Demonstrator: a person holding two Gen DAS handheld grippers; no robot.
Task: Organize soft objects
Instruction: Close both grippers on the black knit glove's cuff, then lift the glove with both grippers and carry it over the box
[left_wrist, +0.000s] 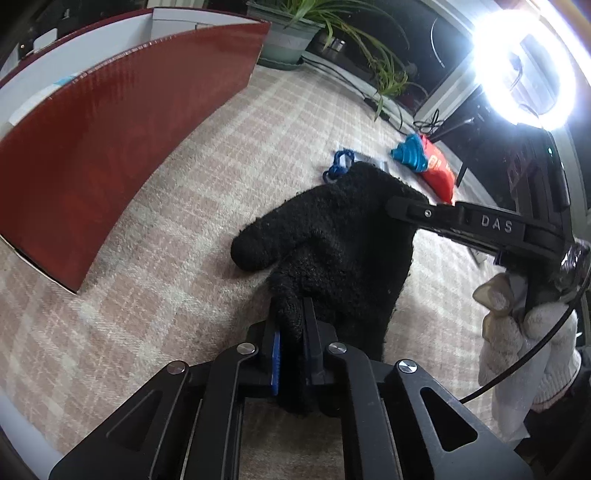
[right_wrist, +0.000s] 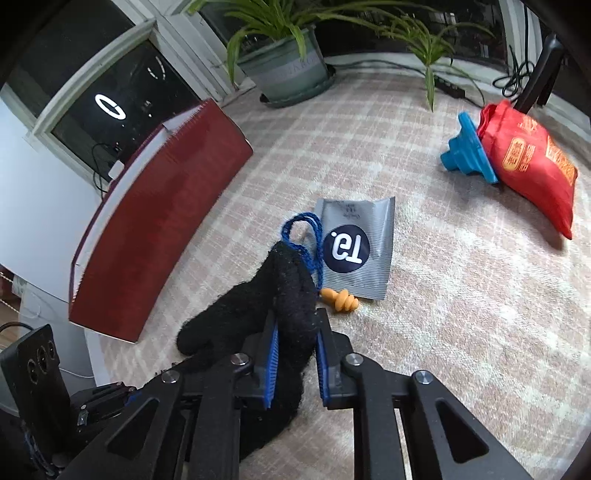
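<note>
The left tongs (left_wrist: 291, 332) are pinching together on one edge of the black fuzzy glove (left_wrist: 332, 236), with only a thin fold of knit between the blue-edged pads. The right tongs (right_wrist: 295, 339) are clamping a thicker bunch of the same glove (right_wrist: 258, 314), so their pads are standing slightly further apart. The glove is lying on the desk (right_wrist: 443, 295), spread between the two tongs and beside the red box (left_wrist: 110, 147).

The left wrist view is showing the right tongs from the side, entering at the right edge with a white-gloved hand (left_wrist: 524, 332) behind them, and a bright ring lamp (left_wrist: 524, 62). The right wrist view is showing what the glove hides from the left: a flat grey foil sachet (right_wrist: 354, 247) with a dark round logo, an orange ribbed earplug (right_wrist: 340, 301) on a blue braided cord (right_wrist: 306, 236), both just beyond the glove.

The desk is wearing a checked woven cloth. A red glossy pouch (right_wrist: 528, 166) is lying against a blue stepped funnel (right_wrist: 469, 151), well apart from the glove. A potted plant (right_wrist: 288, 62) is standing at the far edge.
</note>
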